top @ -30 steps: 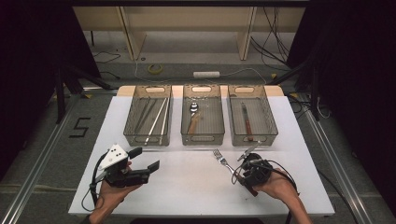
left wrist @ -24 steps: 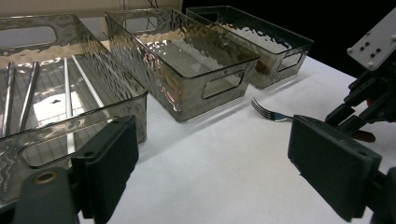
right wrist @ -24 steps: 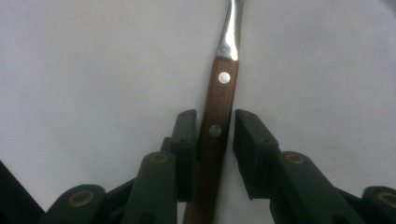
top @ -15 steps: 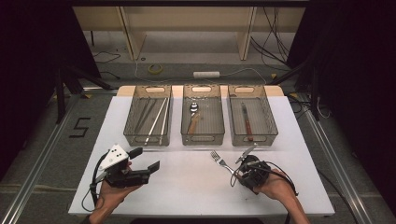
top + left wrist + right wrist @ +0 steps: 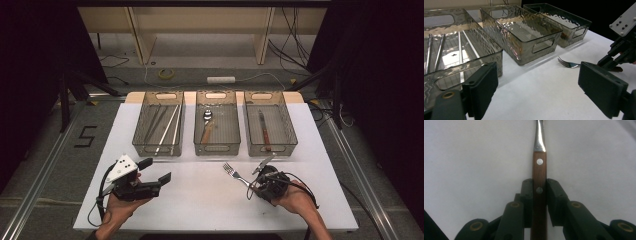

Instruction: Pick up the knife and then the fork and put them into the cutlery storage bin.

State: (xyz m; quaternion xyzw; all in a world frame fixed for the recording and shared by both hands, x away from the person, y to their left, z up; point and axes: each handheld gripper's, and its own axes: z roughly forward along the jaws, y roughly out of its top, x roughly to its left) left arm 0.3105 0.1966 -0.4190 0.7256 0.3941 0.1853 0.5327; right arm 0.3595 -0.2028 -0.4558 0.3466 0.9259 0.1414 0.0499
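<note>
Fork (image 5: pixel 235 173) lies flat on the white table (image 5: pixel 200 200), tines toward ten o'clock from the right gripper (image 5: pixel 539 192), just in front of the middle bin (image 5: pixel 216 125). That gripper's jaws have just been closing and now pinch the fork's wooden handle from both sides, pads pressed against it. Over at eight o'clock on the table, the left gripper (image 5: pixel 537 82) hangs with its jaws spread wide, nothing between them, well apart from the fork.
</note>
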